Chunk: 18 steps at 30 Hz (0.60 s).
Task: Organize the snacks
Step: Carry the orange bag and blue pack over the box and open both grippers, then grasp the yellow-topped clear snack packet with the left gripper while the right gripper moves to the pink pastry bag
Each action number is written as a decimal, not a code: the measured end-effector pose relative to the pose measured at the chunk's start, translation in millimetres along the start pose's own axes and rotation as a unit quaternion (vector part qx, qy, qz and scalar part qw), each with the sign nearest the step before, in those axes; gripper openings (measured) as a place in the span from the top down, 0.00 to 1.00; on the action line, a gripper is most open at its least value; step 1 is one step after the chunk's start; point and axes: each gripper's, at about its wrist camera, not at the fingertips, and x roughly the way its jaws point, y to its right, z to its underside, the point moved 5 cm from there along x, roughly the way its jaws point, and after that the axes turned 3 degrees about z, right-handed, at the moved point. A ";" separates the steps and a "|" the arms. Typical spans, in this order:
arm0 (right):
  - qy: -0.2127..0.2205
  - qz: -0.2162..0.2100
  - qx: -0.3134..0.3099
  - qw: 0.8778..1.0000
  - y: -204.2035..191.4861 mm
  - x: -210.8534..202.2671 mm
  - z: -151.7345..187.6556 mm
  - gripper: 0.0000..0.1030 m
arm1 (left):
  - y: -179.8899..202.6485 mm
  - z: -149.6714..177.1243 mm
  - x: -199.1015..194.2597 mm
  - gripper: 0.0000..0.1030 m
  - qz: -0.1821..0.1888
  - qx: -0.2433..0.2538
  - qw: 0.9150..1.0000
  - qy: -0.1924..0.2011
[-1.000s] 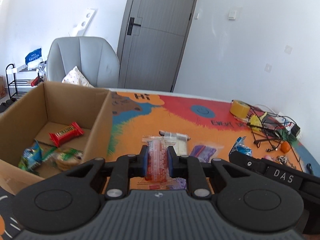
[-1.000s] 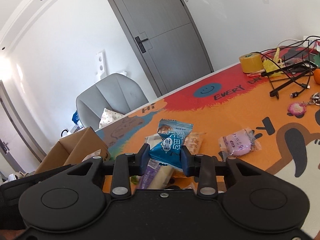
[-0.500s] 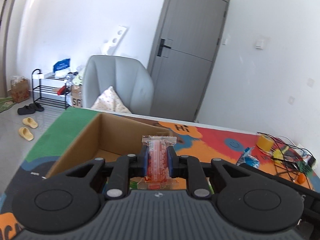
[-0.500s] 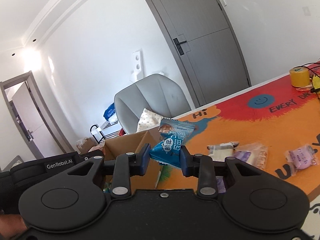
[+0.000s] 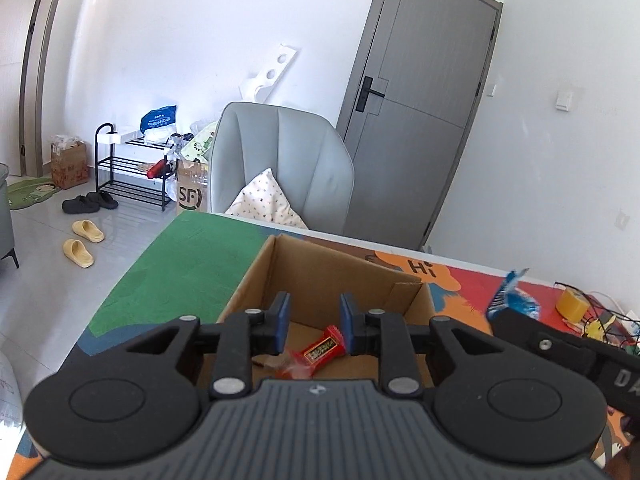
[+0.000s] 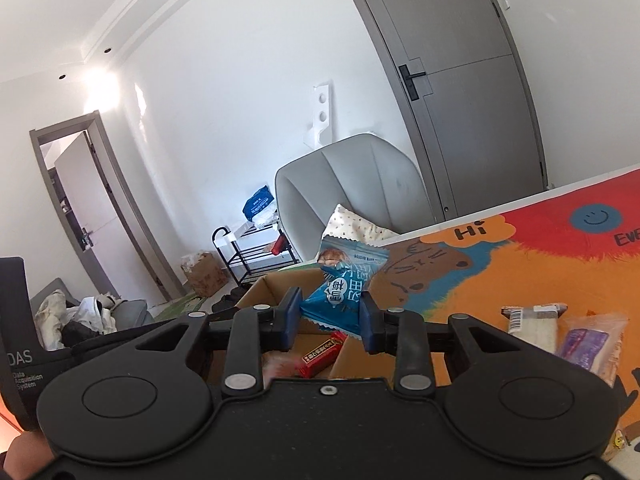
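Observation:
The open cardboard box (image 5: 320, 276) stands on the colourful mat, right under my left gripper (image 5: 313, 322). Its jaws are opening and nothing is between them. Below them a clear packet with red filling (image 5: 294, 368) shows blurred inside the box, beside a red bar (image 5: 322, 350). My right gripper (image 6: 329, 318) is shut on a blue snack packet (image 6: 340, 288) and holds it above the box (image 6: 272, 284), near its right wall. In the left wrist view that blue packet (image 5: 514, 300) hangs at the right.
A white packet (image 6: 532, 320) and a purple packet (image 6: 588, 340) lie on the orange mat (image 6: 500, 276) right of the box. A grey chair (image 5: 280, 160) stands behind the table. A yellow tape roll (image 5: 572, 304) and cables lie at the far right.
Both grippers have travelled left to the box. The left jaws have parted and the clear red packet has left them and dropped into the box. The right still grips the blue packet.

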 end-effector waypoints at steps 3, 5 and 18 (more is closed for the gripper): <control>-0.011 -0.009 -0.004 1.000 -8.4 12.4 0.7 0.72 | -7.9 -3.8 -3.9 0.72 -0.006 -0.005 1.000 0.003; -0.018 -0.014 -0.007 1.000 -15.1 19.4 1.0 0.78 | -13.8 -4.9 -8.8 0.71 -0.008 -0.012 1.000 0.005; -0.029 0.006 -0.001 1.000 -9.8 17.1 5.1 0.39 | -15.9 -1.2 -15.9 0.52 -0.011 -0.017 1.000 0.001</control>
